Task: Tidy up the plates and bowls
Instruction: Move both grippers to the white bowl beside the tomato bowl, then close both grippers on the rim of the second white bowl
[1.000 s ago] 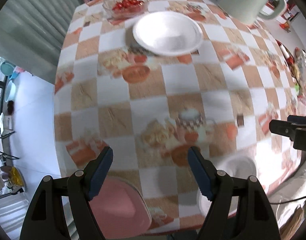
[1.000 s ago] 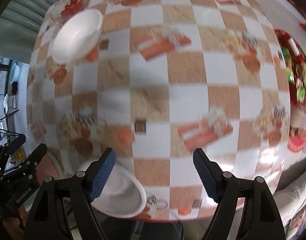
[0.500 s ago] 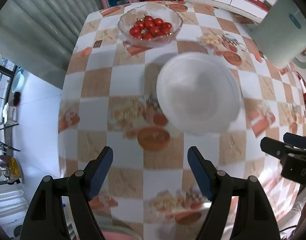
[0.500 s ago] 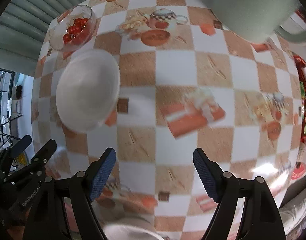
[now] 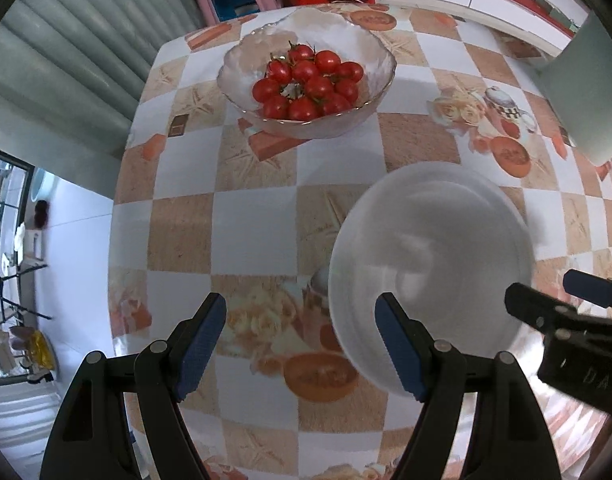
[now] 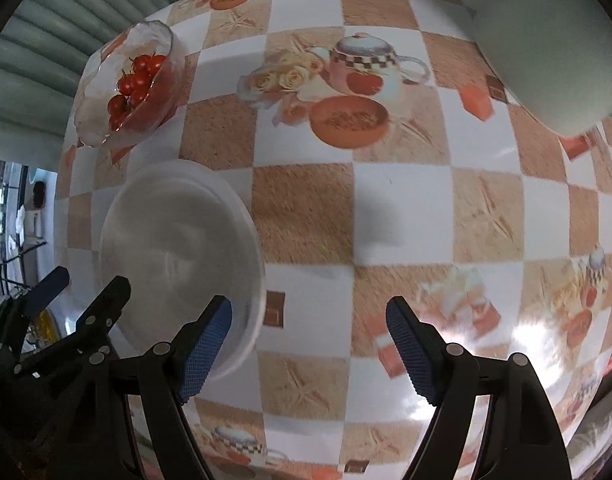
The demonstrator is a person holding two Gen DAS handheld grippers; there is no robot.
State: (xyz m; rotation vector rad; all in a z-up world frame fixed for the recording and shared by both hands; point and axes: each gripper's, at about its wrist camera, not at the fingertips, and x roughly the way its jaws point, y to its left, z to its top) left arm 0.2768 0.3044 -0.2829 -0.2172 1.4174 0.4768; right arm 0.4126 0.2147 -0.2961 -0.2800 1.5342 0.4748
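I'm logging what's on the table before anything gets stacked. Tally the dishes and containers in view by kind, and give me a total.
White bowl: 1
Glass bowl holding cherry tomatoes: 1
Pale green jug, only partly in view: 1
Total: 3
Both the left gripper and the right gripper are open and hold nothing.

My views are bright, daylit, fisheye-bent at edges; white bowl (image 5: 430, 256) motion-blurred; glare on tablecloth (image 6: 546, 332) lower right.
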